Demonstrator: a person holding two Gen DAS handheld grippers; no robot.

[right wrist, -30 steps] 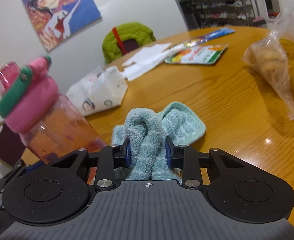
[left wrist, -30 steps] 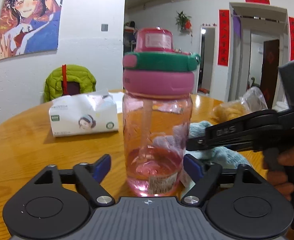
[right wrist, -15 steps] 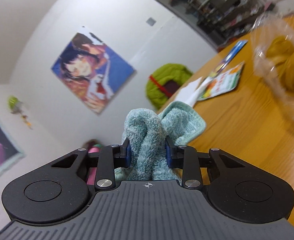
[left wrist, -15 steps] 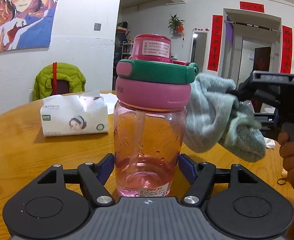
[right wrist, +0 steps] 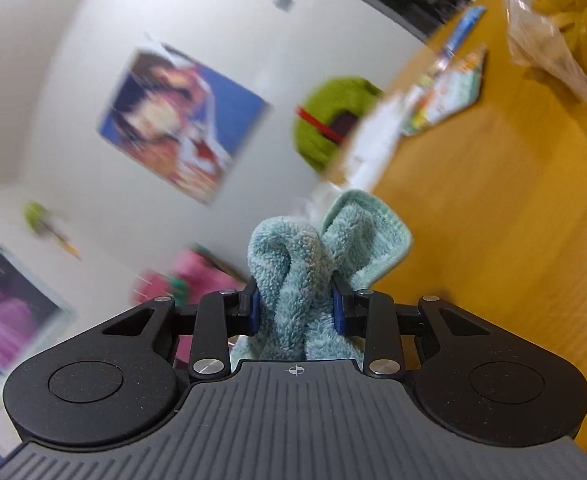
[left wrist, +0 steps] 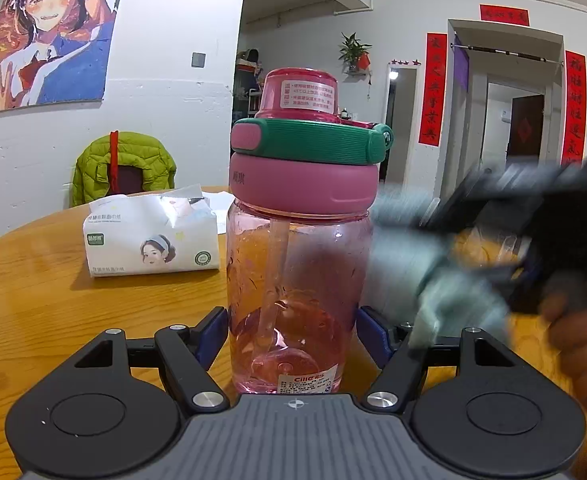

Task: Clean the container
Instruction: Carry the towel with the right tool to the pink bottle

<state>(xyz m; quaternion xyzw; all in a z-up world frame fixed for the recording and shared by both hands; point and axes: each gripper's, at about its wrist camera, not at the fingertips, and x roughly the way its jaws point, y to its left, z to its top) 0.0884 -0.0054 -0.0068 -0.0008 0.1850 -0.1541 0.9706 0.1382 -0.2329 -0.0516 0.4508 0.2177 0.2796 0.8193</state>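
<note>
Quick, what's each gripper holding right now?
Left gripper: closed on the pink bottle.
Right gripper: closed on the blue towel.

A transparent pink plastic bottle with a pink-and-green lid (left wrist: 299,240) stands upright on the round wooden bench (left wrist: 33,288), its base between the two fingers of the left claw (left wrist: 293,338). Behind it to the left lies a white soft pack of tissues (left wrist: 151,236), and farther back a green padded jacket (left wrist: 123,166) hangs on a chair against the wall. To the bottle's right, just beside its wall, the right claw (right wrist: 294,306) grips a bunched light-blue terry cloth (right wrist: 313,272) between its fingers, with a clear plastic bag of yellow rubber bands (right wrist: 573,28) on the bench beyond.
</note>
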